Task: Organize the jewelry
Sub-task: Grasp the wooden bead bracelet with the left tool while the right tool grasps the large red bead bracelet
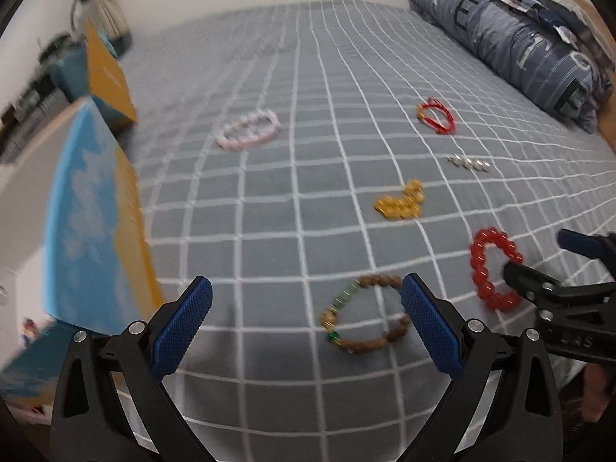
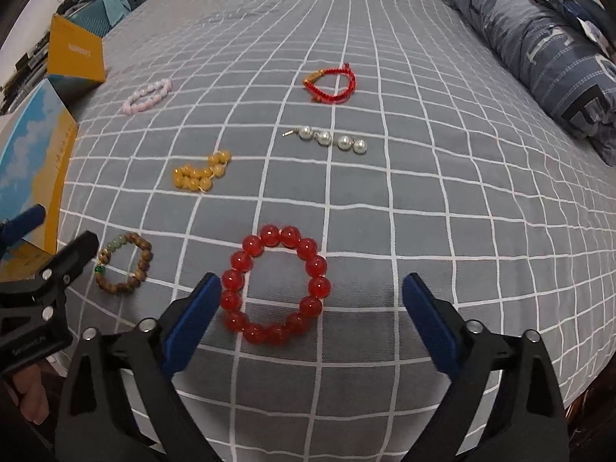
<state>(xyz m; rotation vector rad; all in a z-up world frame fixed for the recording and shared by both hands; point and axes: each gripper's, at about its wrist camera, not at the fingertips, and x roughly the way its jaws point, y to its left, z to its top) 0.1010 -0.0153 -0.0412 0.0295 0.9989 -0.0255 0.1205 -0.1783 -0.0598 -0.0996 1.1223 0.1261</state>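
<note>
Nearest the right wrist camera, the right gripper (image 2: 312,308) hangs over the bed (image 2: 442,211) with its jaws spread wide and nothing pinched. The red bead bracelet (image 2: 275,285) lies flat on the checked grey bedcover between them, close against the left finger (image 2: 192,327) and well apart from the other; whether that finger touches the beads cannot be told.

The left gripper (image 1: 306,323) likewise has its jaws spread and empty. The brown bead bracelet (image 1: 365,313), which has a run of pale green beads and one dark green bead, lies beneath it, its far side just beside the right finger (image 1: 431,327). In the left wrist view, the tip of the right gripper overlaps the red bead bracelet's ring.

Farther up the bed lie the remaining pieces, each apart from the others: a bunched yellow bead bracelet (image 2: 202,173), a short string of pearls (image 2: 331,138) with a small metal clasp, a red cord bracelet (image 2: 331,84), and a pink bead bracelet (image 2: 148,96) toward the left.

At the left edge of the bed stand a blue box (image 2: 27,154) printed with clouds and an orange box (image 2: 75,57) behind it. A folded blue quilt (image 2: 539,50) with large letters lies along the right side. A hand (image 2: 30,396) shows at the lower left of the right wrist view.
</note>
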